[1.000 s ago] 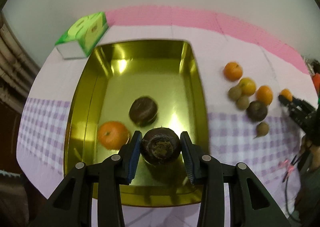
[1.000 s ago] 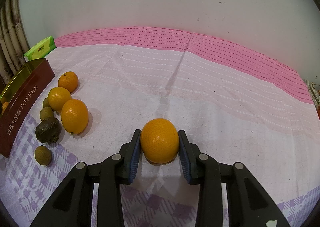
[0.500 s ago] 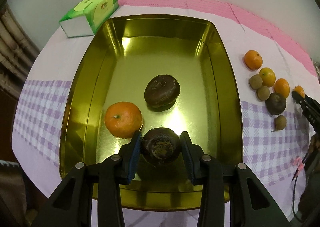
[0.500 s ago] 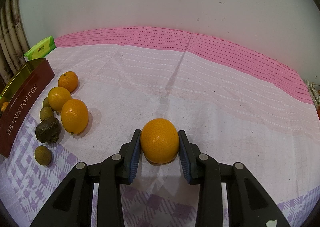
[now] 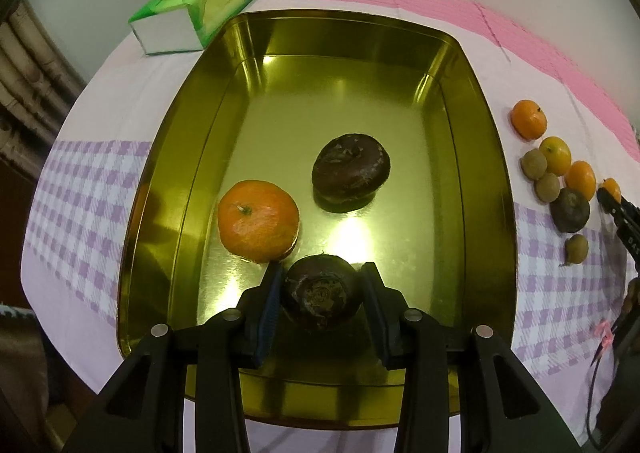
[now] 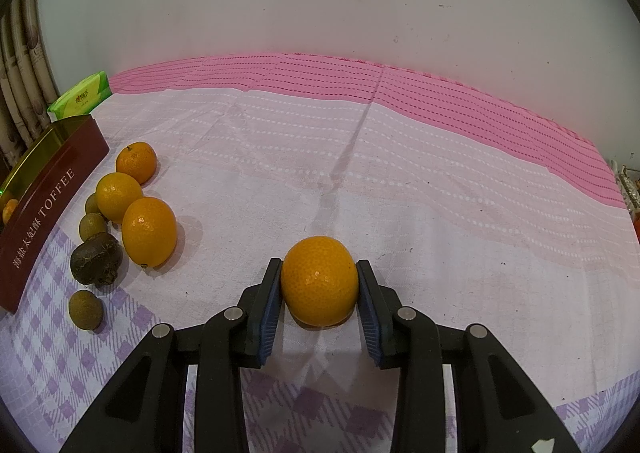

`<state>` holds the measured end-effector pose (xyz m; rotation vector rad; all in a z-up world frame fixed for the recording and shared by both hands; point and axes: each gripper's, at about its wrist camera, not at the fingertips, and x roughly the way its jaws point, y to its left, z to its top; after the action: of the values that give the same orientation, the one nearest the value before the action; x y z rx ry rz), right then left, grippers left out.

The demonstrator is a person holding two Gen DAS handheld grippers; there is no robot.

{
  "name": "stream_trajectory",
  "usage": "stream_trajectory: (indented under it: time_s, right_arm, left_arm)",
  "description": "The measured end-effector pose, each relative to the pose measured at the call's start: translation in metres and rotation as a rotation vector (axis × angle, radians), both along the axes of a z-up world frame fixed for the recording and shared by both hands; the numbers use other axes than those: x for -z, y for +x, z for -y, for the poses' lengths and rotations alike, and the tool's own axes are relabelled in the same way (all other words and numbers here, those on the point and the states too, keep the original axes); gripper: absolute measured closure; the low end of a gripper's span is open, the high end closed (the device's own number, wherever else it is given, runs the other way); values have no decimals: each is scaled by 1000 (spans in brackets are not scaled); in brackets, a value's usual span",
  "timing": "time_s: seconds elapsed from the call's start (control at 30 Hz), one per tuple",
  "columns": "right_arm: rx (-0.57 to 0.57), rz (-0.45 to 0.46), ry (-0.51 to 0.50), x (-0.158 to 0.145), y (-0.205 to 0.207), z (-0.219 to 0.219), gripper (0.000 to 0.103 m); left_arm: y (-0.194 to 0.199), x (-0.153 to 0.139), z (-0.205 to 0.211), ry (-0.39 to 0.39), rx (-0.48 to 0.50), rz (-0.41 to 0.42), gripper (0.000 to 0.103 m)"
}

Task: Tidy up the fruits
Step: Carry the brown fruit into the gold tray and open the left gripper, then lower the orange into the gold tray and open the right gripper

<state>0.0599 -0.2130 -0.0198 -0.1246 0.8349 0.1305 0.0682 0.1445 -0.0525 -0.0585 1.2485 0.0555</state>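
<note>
Over the gold tin (image 5: 492,157), the left gripper (image 5: 322,293) is clamping a dark fruit (image 5: 320,291). Lowering before releasing should prevent rolling. The right gripper (image 6: 319,287) is gripping an orange (image 6: 319,281).

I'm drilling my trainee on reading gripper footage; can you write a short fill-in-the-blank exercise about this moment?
1. The left gripper holds a dark ____ fruit over the gold tin.
2. The right gripper is shut on an ____.
3. The number of fruits lying loose inside the tin is ____.
4. The word printed in Latin letters on the tin's red side is ____.

Missing words: brown; orange; two; TOFFEE
</note>
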Motion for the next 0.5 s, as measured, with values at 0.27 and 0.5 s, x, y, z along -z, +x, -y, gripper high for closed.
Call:
stream_trajectory:
  time_s: [0.27,0.5]
  right_arm:
    - [0,-2,-13,0,-2,2,70]
    - [16,-7,-38,0,1,-4,70]
  left_arm:
    - [-1,1,-3,11,2,3,62]
    - [-9,-13,3,9,1,44,46]
